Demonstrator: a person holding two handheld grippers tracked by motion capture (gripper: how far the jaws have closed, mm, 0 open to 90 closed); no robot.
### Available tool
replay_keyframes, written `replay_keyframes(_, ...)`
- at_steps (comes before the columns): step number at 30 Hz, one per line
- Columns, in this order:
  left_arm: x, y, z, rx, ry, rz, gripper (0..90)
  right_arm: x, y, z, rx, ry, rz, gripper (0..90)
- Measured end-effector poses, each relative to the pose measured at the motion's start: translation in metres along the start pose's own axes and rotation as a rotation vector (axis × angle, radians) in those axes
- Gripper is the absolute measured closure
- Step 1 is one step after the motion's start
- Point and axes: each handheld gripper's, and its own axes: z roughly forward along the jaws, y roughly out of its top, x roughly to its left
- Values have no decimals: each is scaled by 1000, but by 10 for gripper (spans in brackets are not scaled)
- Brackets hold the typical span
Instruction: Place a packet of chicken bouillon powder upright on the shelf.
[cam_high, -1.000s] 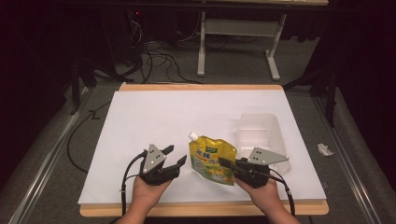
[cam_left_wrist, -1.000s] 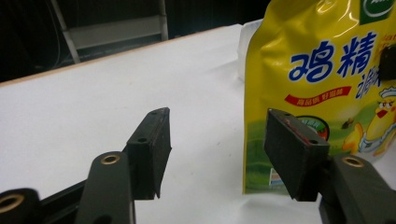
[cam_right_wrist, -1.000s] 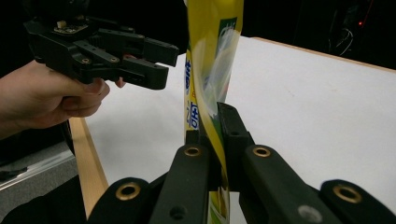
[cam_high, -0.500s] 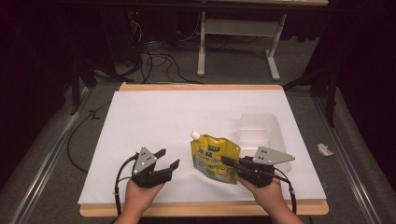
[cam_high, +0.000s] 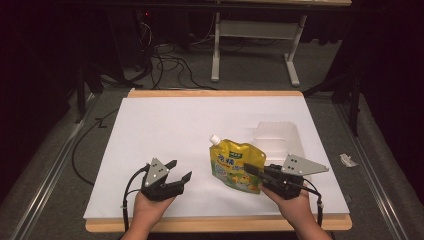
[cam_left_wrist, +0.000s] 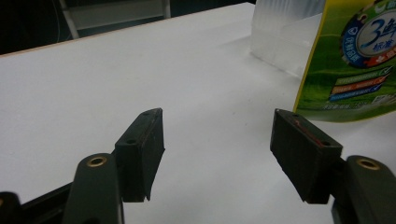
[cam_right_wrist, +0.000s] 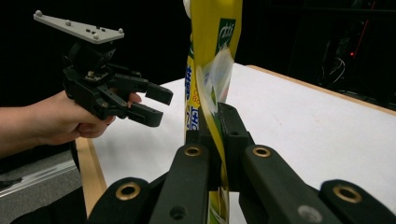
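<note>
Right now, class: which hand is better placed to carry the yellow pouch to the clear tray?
Right. The right tool is shut on the yellow pouch, beside the clear tray; the left tool is open, empty.

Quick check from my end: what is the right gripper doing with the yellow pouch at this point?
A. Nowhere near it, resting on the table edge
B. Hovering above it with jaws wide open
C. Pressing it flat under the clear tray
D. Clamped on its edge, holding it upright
D: in the right gripper view the right gripper has its jaws shut on the edge of the yellow pouch, which stands upright between them.
</note>
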Motion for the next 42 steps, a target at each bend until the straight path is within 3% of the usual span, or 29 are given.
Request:
replay_keyframes(18, 3, 1, -4, -35, -7, -29, 346, -12, 17, -28, -57, -38, -18, 900)
replay_keyframes(34, 4, 1, -4, -29, -12, -23, 346, -44, 22, -67, -114, -142, 11, 900)
replay_keyframes(42, 4, 1, -3, -27, -13, -25, 346, -61, 21, -79, -106, -183, 20, 900)
